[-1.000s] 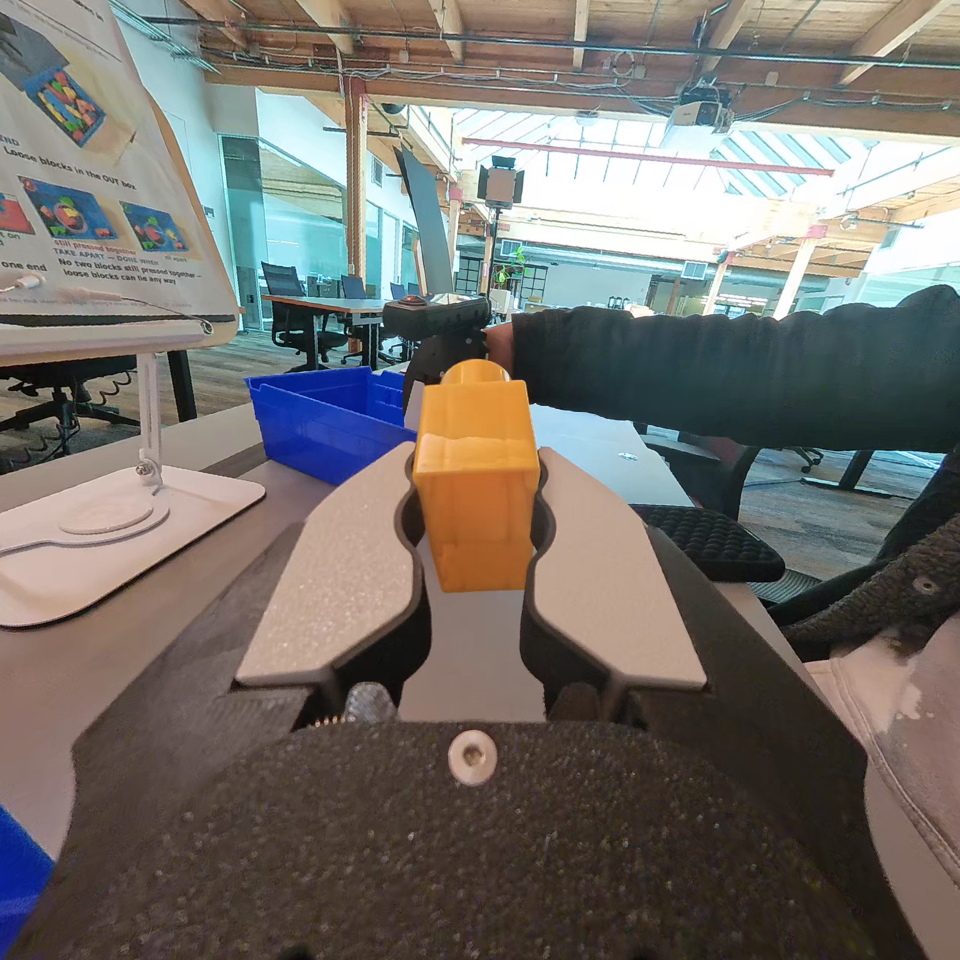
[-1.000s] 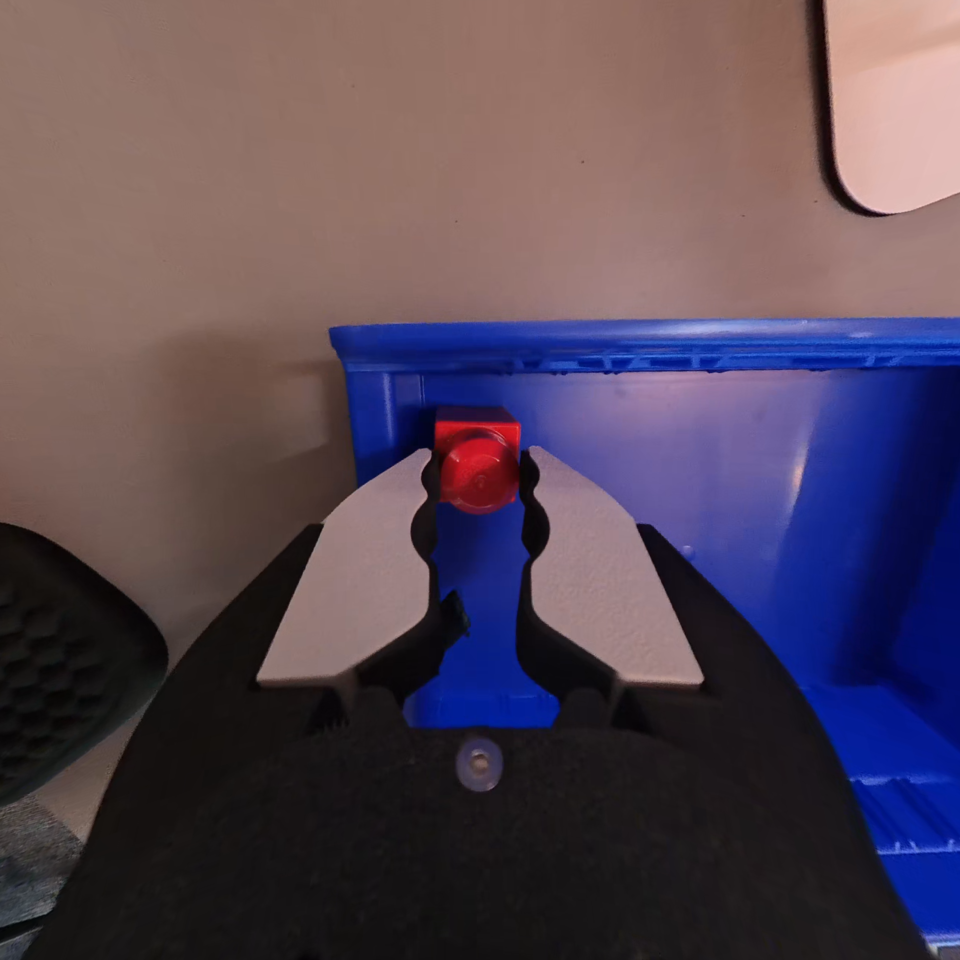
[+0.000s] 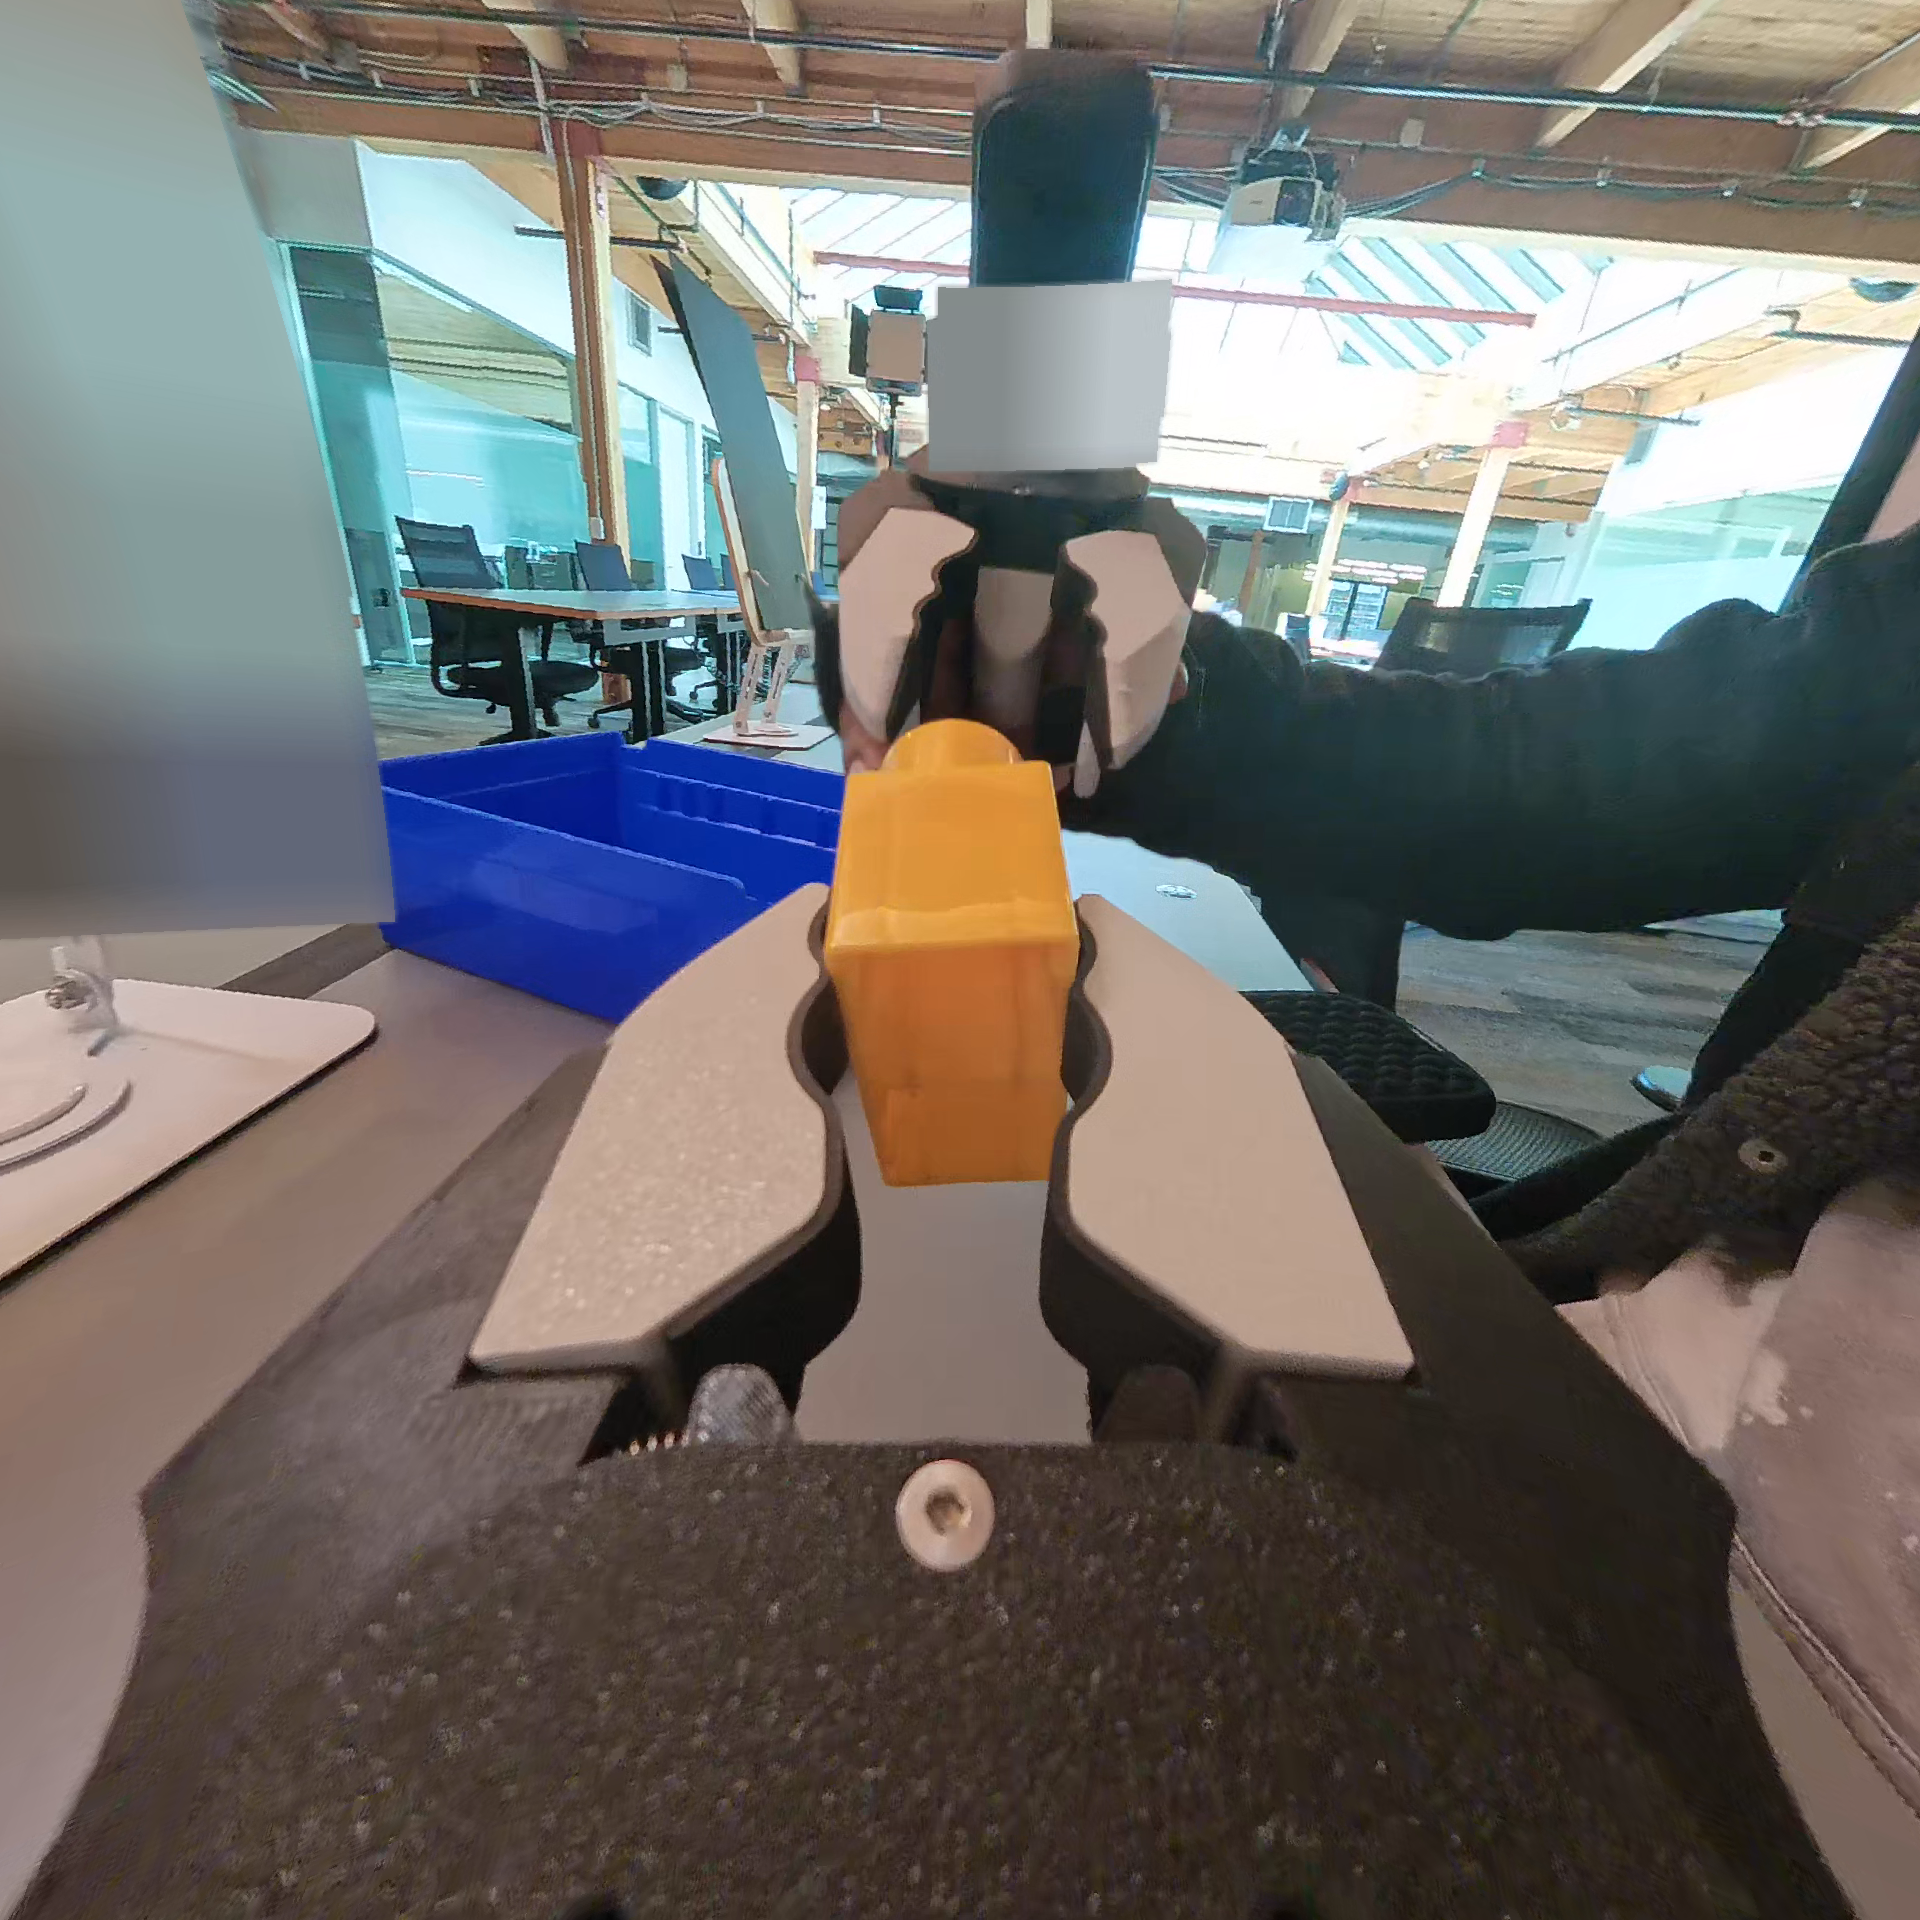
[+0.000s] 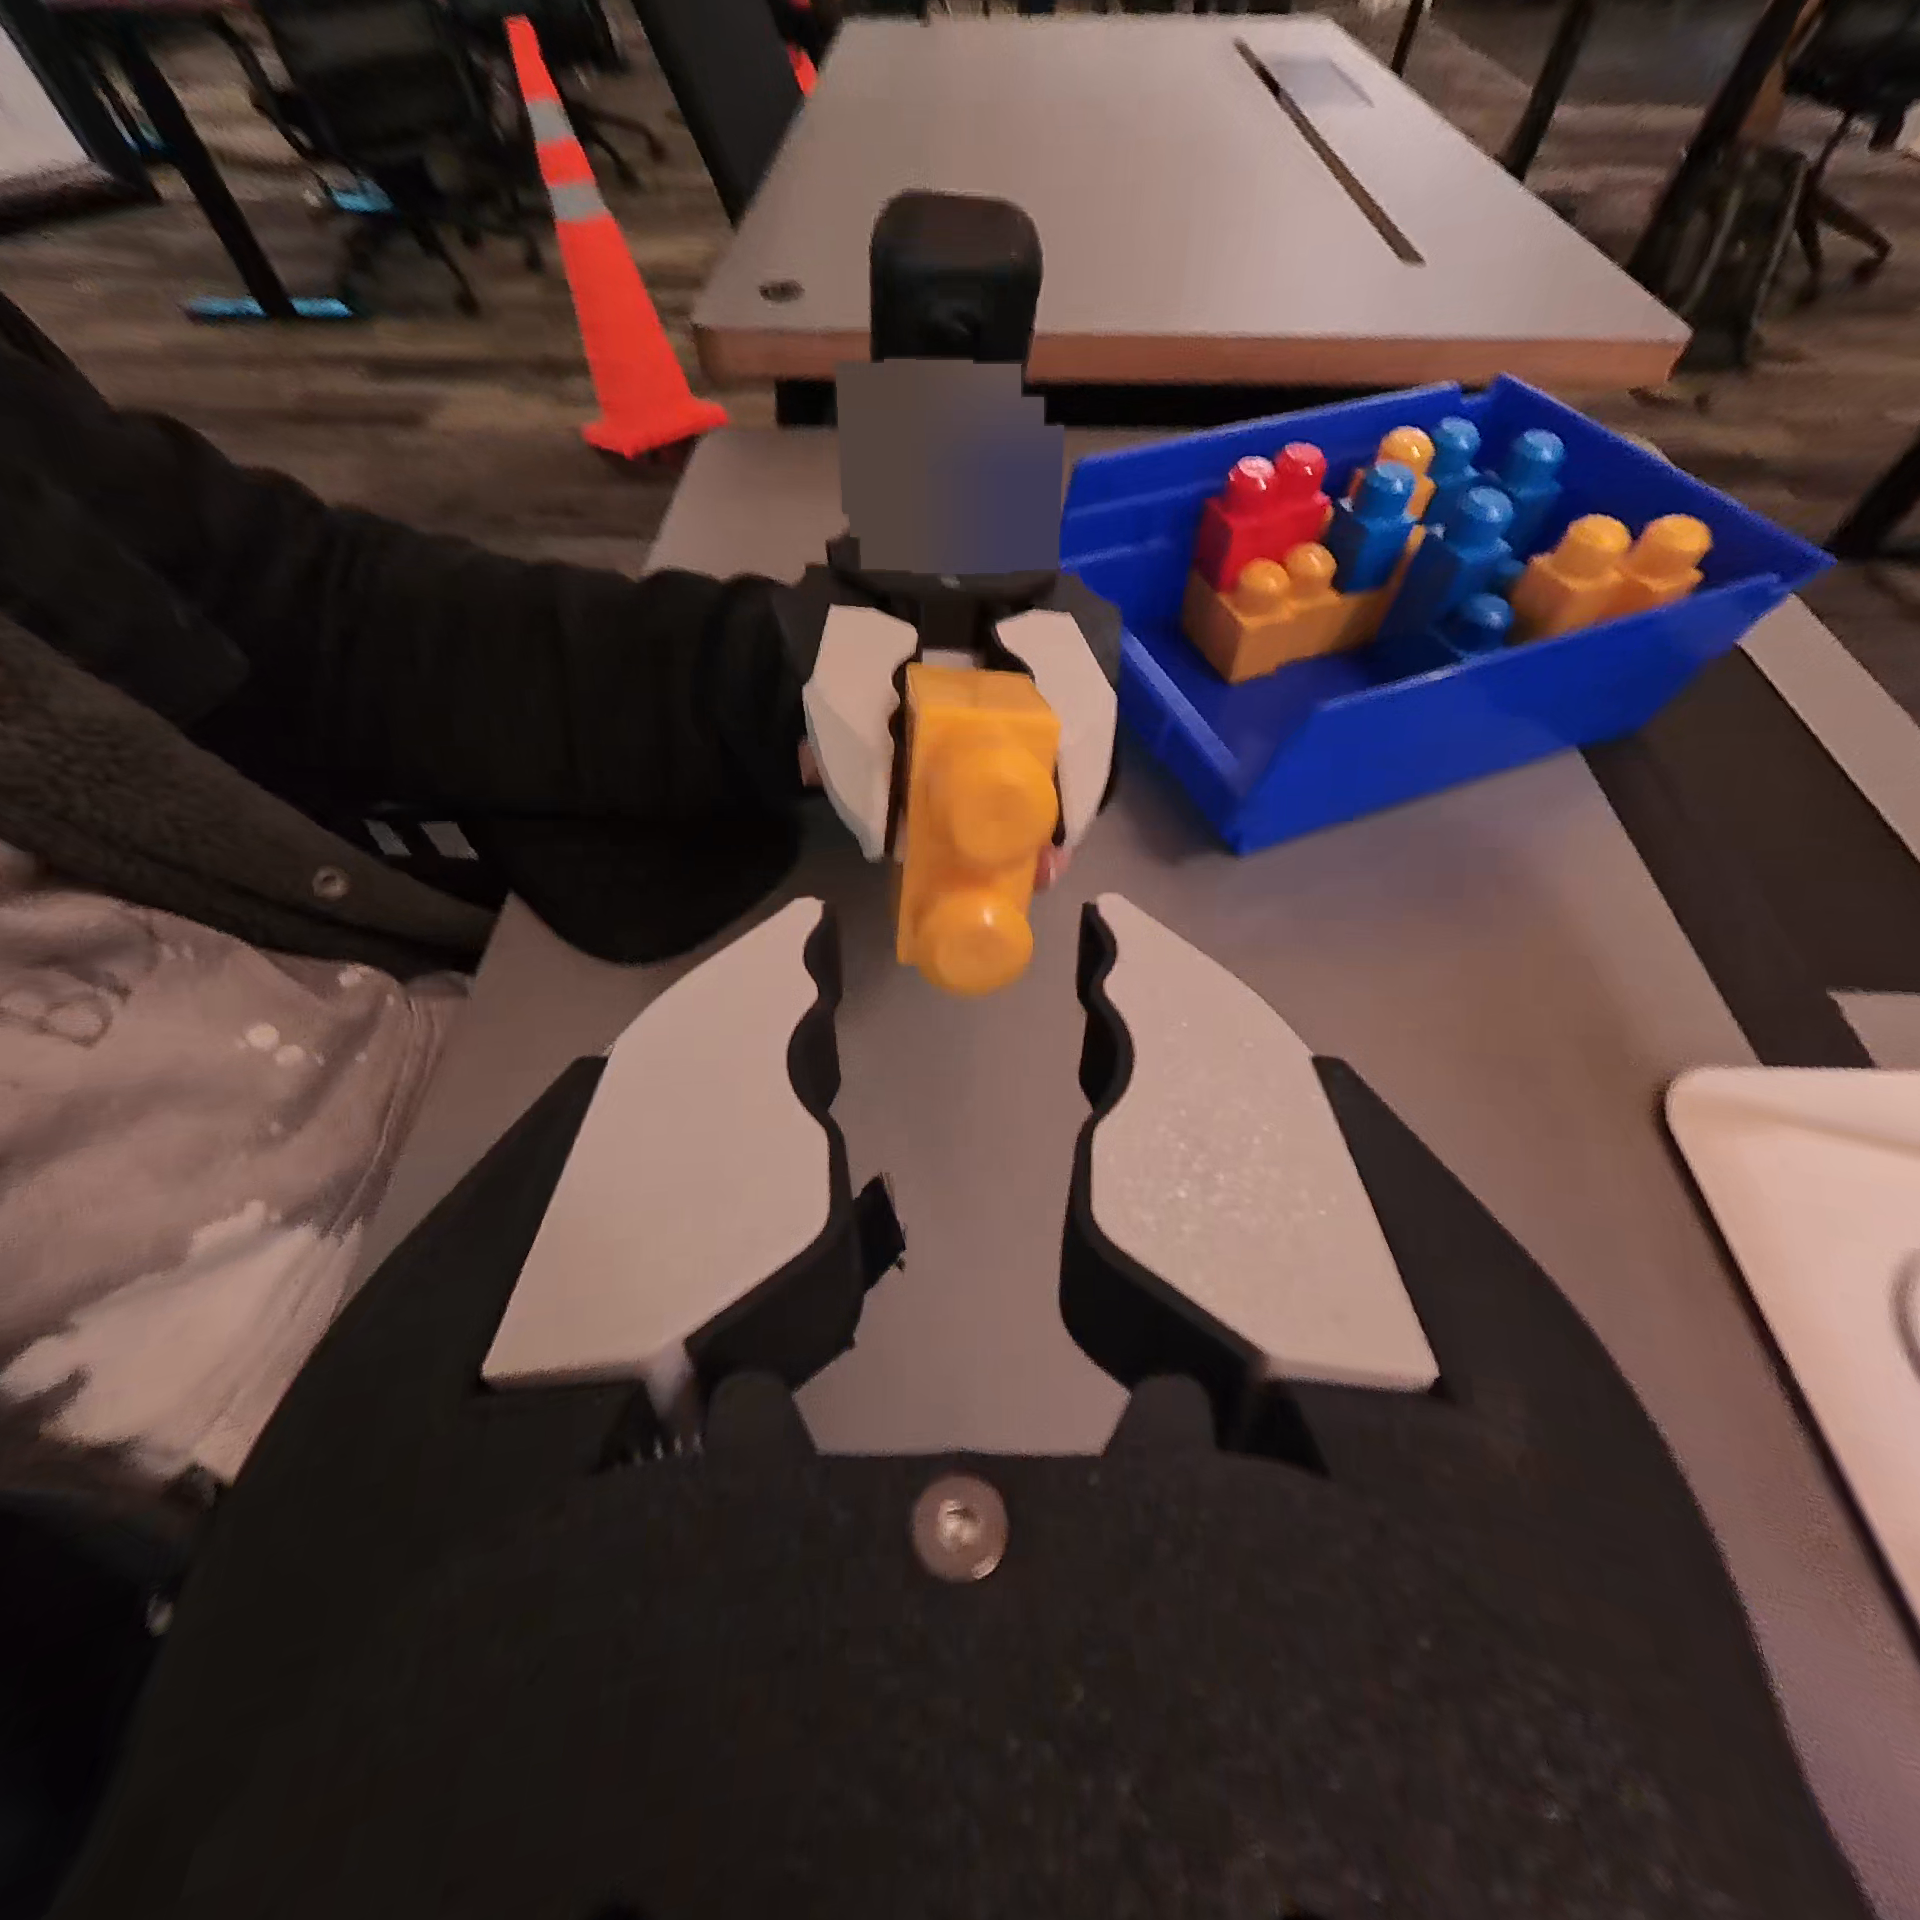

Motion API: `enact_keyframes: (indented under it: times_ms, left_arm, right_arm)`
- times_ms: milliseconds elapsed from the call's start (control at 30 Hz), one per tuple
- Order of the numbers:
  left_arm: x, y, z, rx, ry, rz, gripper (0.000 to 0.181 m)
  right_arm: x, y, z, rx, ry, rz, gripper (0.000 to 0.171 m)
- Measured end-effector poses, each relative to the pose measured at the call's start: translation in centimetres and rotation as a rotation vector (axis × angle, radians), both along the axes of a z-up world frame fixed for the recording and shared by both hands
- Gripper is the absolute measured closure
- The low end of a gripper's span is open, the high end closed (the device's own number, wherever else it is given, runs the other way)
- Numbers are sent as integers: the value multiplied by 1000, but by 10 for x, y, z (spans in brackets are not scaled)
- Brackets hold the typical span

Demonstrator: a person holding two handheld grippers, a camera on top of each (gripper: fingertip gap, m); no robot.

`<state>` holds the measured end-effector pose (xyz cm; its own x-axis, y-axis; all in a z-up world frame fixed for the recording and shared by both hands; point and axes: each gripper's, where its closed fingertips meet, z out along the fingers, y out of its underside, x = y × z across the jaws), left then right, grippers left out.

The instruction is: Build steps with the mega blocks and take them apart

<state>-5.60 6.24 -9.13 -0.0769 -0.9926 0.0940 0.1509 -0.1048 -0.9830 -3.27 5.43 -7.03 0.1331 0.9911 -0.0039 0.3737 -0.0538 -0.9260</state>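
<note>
The left gripper (image 3: 951,935) is clamped on a yellow two-stud mega block (image 3: 951,997), its grey fingers (image 3: 686,1122) pressed against the block's two sides. The block is held clear of the grey table (image 4: 1351,987), studs pointing away from the gripper and towards the other one. From the right wrist view the same block (image 4: 971,821) shows with both round studs facing the camera, one above the other, pinched between the left gripper (image 4: 961,748) and its pale fingertips.

The right gripper (image 4: 956,935) faces it head-on, just short of the block. Its fingers (image 4: 1236,1153) are spread wide with nothing between them; the lower stud hangs just in front of the gap between its tips. In the left wrist view this right gripper (image 3: 1013,665) sits right behind the yellow block's stud, fingers parted, with a dark sleeve (image 3: 1507,769) reaching in from the right.

On the table to the right of the two grippers, in the right wrist view, stands a blue bin (image 4: 1455,717) holding a heap of blocks: a red one (image 4: 1262,514), several blue ones (image 4: 1455,540) and more yellow ones (image 4: 1605,577). A second blue bin (image 3: 582,873) stands on the table beyond the left gripper, seen in the left wrist view, near a white stand base (image 3: 156,1081). An orange traffic cone (image 4: 613,281) stands on the floor behind.
</note>
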Motion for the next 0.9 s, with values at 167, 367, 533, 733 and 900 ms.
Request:
enact_keyframes:
  times_ms: [167,367,533,733,900]
  left_arm:
    - [5,-7,-1,12,7,-25,142]
    - [7,-10,-2,23,11,-29,142]
    - [12,-11,-6,39,47,-17,142]
    - [7,14,-11,12,65,114,140]
    - [-1,41,-14,39,89,299,161]
  right_arm:
    - [-21,0,-5,-46,109,9,128]
    - [-28,1,-12,-51,111,5,142]
    - [-18,0,-11,-33,28,12,143]
    - [51,36,38,89,-154,-139,143]
    - [131,83,63,139,-393,-346,143]
